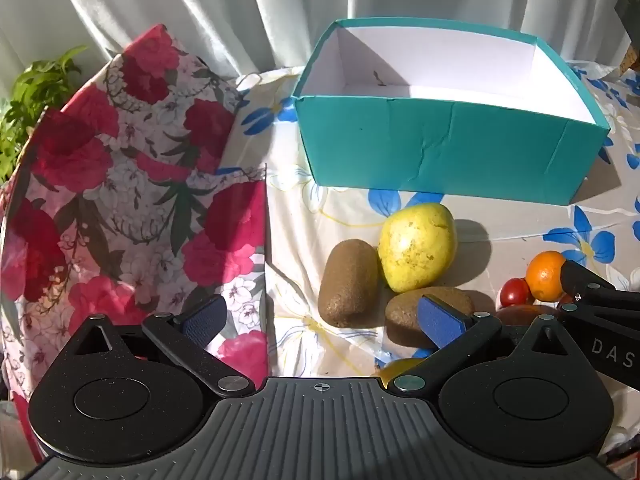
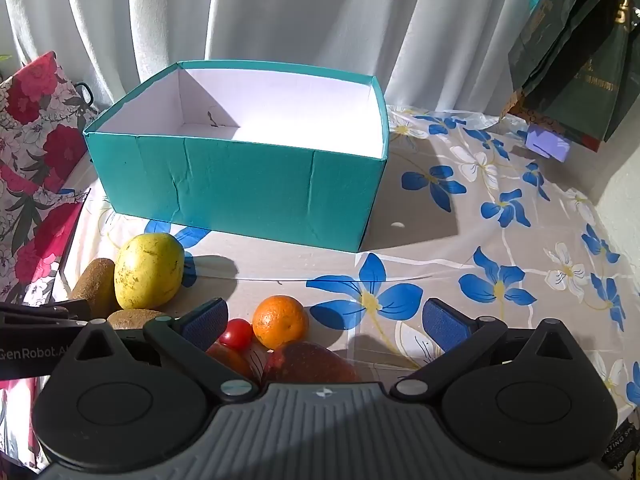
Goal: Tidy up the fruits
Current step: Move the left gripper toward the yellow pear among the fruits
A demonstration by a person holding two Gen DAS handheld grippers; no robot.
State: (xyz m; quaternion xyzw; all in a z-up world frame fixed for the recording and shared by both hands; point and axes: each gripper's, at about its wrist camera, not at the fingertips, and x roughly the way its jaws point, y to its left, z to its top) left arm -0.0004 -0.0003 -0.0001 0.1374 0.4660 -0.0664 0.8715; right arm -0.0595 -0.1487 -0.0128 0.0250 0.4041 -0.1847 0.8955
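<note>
A teal box (image 1: 448,152) with a white, empty inside stands at the back of the table; it also shows in the right wrist view (image 2: 240,188). In front of it lie a yellow-green pear (image 1: 416,246) (image 2: 148,270), two kiwis (image 1: 348,288) (image 1: 404,316), an orange (image 1: 546,276) (image 2: 280,322), a cherry tomato (image 1: 514,292) (image 2: 237,333) and a dark red fruit (image 2: 312,364). My left gripper (image 1: 322,320) is open and empty just before the kiwis. My right gripper (image 2: 326,318) is open and empty over the orange and red fruit.
A floral red-and-white bag (image 1: 132,184) stands left of the fruit. A green plant (image 1: 36,92) is at far left. A dark bag (image 2: 576,48) and a small lilac block (image 2: 548,146) sit at back right. A flowered cloth (image 2: 500,240) covers the table.
</note>
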